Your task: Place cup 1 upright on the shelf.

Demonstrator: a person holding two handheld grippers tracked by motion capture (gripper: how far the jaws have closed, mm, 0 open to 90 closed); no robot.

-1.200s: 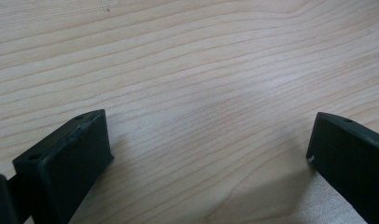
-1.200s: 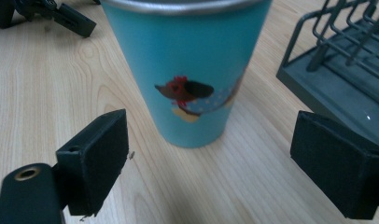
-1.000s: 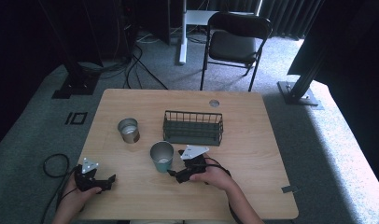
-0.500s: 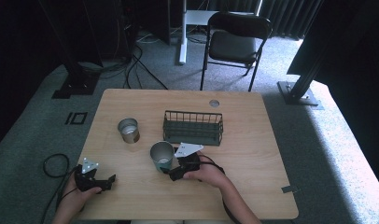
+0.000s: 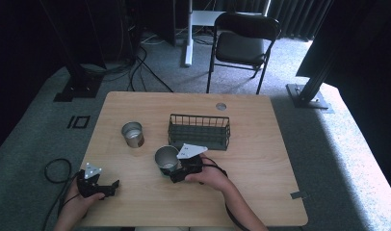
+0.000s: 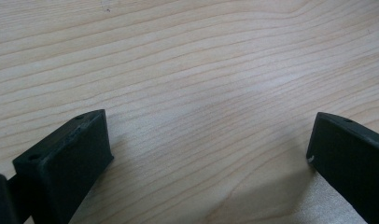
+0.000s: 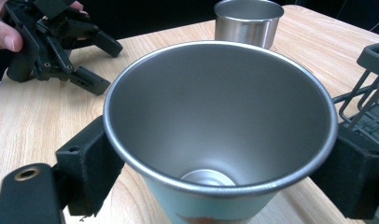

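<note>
Right gripper (image 5: 170, 174): clamped round near cup (image 7: 220, 130), one jaw each side.
Left gripper (image 5: 111, 187): spread wide, holding nothing, over bare table (image 6: 201, 70).

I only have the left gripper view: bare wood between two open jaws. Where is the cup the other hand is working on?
Observer: The near metal cup stands on the table, just in front of the wire basket; the right gripper has a jaw on each side of it.
Operator: Has it closed on the cup?
Observer: In the right gripper view both jaws sit against the cup's wall under the rim; it looks gripped.
Operator: Anything inside it?
Observer: No, its bottom shows bare.
Operator: Any other cup around?
Observer: A second metal cup stands apart, to the left of the basket.
</note>
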